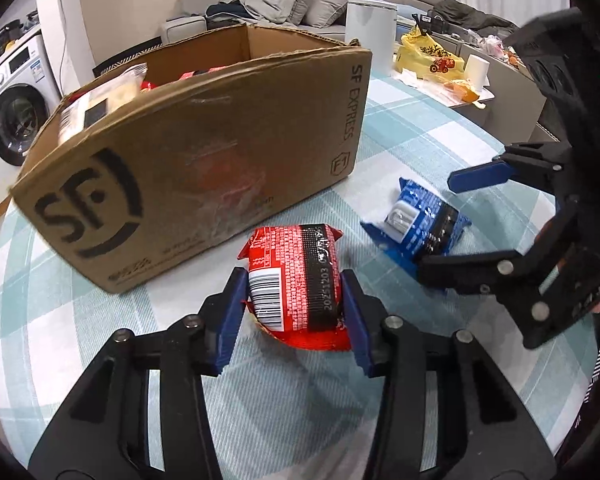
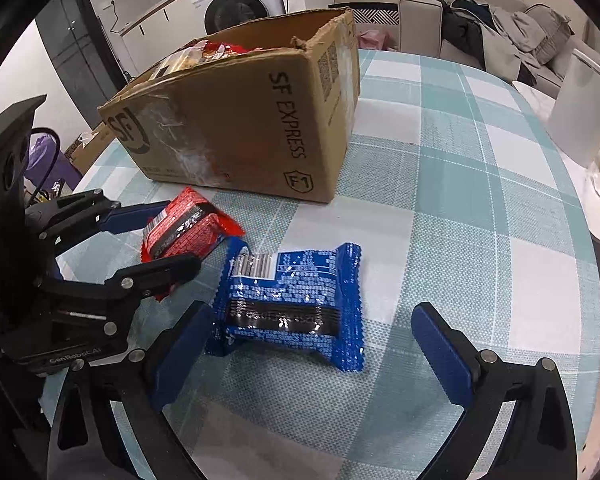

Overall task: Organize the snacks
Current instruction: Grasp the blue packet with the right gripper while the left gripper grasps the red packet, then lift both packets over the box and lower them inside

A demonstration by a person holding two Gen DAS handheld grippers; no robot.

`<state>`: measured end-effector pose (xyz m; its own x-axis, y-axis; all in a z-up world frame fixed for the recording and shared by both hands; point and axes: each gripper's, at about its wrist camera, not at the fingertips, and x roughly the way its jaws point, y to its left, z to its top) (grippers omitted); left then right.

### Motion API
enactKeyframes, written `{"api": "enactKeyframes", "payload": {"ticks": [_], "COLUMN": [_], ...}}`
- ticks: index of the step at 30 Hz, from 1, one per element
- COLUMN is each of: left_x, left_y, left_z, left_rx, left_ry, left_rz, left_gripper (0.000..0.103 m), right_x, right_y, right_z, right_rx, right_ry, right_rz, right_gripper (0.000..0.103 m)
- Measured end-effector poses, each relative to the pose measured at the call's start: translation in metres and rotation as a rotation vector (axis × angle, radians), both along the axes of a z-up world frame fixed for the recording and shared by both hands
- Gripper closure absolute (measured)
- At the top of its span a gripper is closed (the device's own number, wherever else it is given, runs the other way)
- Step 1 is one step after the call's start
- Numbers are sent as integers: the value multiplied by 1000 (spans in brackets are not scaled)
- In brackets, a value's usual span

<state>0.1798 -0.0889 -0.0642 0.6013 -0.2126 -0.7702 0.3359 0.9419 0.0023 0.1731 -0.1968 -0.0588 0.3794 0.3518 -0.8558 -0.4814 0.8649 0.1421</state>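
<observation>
A red snack packet [image 1: 296, 280] lies on the checked tablecloth in front of the open SF Express cardboard box [image 1: 204, 152]. My left gripper [image 1: 294, 300] has its blue pads against both sides of the red packet. A blue snack packet [image 2: 292, 304] lies to its right. My right gripper [image 2: 312, 344] is open around the blue packet, its left pad touching, its right pad well apart. The box [image 2: 240, 128] holds several snack packets. The left gripper also shows in the right wrist view [image 2: 172, 236], the right gripper in the left wrist view [image 1: 440, 224].
The table [image 2: 480, 200] has a teal and white checked cloth. A white cylindrical bin [image 1: 370, 36] and a yellow bag [image 1: 428, 56] stand behind the box at the right. A washing machine [image 1: 12, 112] and a sofa [image 1: 284, 4] lie beyond.
</observation>
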Motion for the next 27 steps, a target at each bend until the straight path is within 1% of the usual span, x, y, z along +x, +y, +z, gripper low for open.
{"api": "enactKeyframes", "payload": {"ticks": [2, 4, 5, 8, 9, 12, 13, 14, 18, 22, 27], "left_x": [-7, -13, -15, -21, -23, -27, -28, -29, -33, -40, -50], "left_y": [5, 10, 12, 19, 22, 29, 32, 33, 39, 46, 59], "left_z": [0, 1, 1, 2, 3, 6, 8, 9, 16, 22, 36], "left_rx": [2, 3, 2, -5, -7, -19, -24, -28, -41, -55, -76], "left_ry": [-5, -9, -10, -15, -18, -27, -30, -34, -47, -61, -88], "left_rz": [4, 6, 9, 14, 16, 25, 28, 32, 39, 45, 54], "left_gripper": [61, 61, 61, 61, 61, 61, 61, 61, 61, 61, 61], "right_x": [0, -2, -3, -4, -5, -6, -8, -9, -11, -11, -17], "right_y": [3, 6, 8, 11, 11, 12, 12, 12, 10, 10, 8], "right_z": [0, 0, 0, 1, 2, 4, 5, 9, 12, 14, 27], "right_rx": [5, 8, 9, 11, 20, 31, 32, 37, 36, 43, 75], "right_ry": [-5, -5, -4, -12, -11, -26, -39, -56, -71, -72, -104], "right_rz": [6, 17, 24, 35, 41, 54, 60, 67, 73, 74, 75], "right_gripper": [8, 20, 21, 32, 39, 47, 52, 54, 55, 55, 55]}}
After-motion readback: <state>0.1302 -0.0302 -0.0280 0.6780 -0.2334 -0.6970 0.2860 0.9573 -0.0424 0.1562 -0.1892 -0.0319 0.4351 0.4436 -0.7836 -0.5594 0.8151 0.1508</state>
